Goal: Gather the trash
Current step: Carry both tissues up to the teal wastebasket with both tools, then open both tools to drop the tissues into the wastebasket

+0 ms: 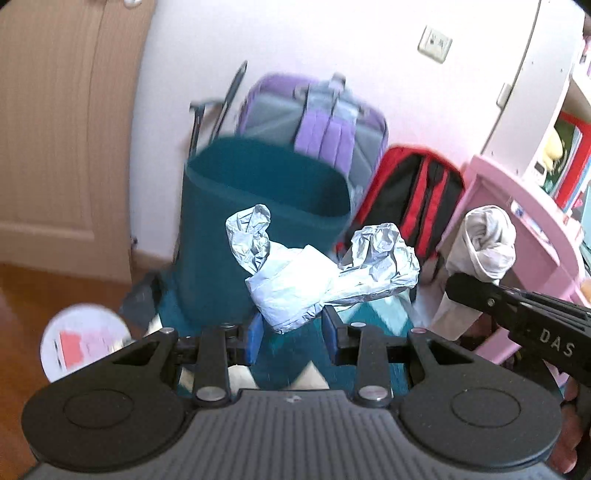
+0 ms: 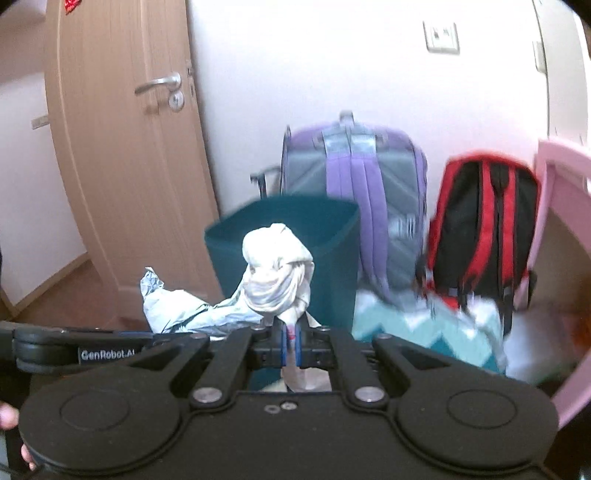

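Two pieces of trash are up in the air, one per gripper, both right in front of the teal bin (image 1: 258,206)! The crumpled silvery wrapper (image 1: 295,280) sits between the blue fingers (image 1: 255,338) of the left gripper (image 1: 291,332), its two ragged ends flaring up and out to either side, and the jaws are pressed against its lower fold, grasping it. Over on the right gripper (image 2: 291,345), the jaws are clenched tight on a white rag (image 2: 277,273), with a strip of cloth pinched between the blue pads and the bundled knot bulging up above them. From the left wrist view that same rag hangs off the right gripper's tip, just beside the pink furniture (image 1: 517,221). From the right wrist view the wrapper peeks in at lower left, near the rag.

Behind the bin, a purple backpack (image 2: 354,192) leans on the white wall, and a red and black backpack (image 2: 484,229) stands to its right. A teal and white zigzag rug (image 2: 424,332) lies under them. Far left, the wooden door (image 2: 122,166) shows its silver handle (image 2: 159,85), and a wall socket (image 2: 441,35) sits high on the wall.
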